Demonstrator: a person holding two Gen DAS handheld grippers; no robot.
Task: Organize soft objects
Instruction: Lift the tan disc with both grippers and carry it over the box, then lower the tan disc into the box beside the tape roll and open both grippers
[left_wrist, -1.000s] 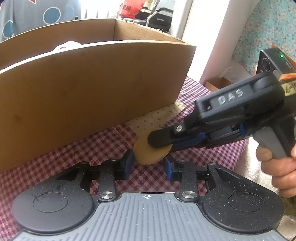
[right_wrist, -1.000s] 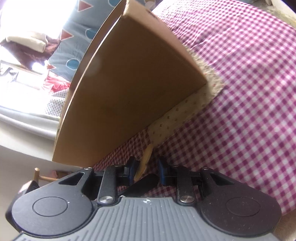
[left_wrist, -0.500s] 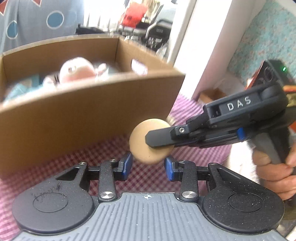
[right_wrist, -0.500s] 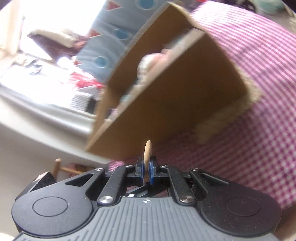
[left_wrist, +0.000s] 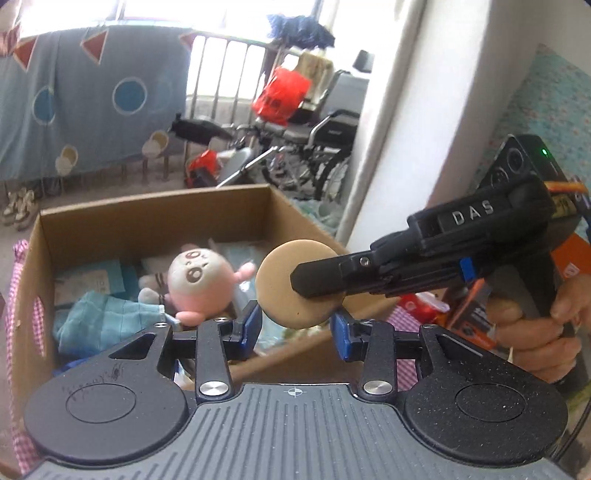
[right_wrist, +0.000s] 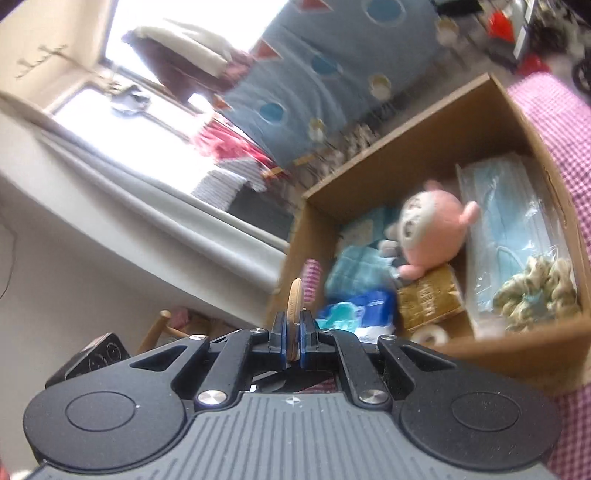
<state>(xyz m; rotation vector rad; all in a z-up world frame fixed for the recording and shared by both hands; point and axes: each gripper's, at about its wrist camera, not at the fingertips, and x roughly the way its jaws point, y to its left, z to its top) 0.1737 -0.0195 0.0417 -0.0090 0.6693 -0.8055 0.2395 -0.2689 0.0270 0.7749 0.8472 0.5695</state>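
open brown cardboard box (left_wrist: 155, 221) lies ahead and below both my grippers | pink round plush toy (left_wrist: 199, 284) already inside | my right gripper (right_wrist: 291, 341) pinches the flat tan round pad (left_wrist: 299, 282) edge-on, nearer the box | my left gripper (left_wrist: 297, 326) spread, jaws just opening, empty

White raised letters "DAS" stand on the black body of the right tongs (left_wrist: 317, 284).

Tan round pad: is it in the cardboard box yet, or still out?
Still out. The tan round pad is pinched edge-on in the shut right gripper, held in the air in front of the cardboard box, above its near wall.
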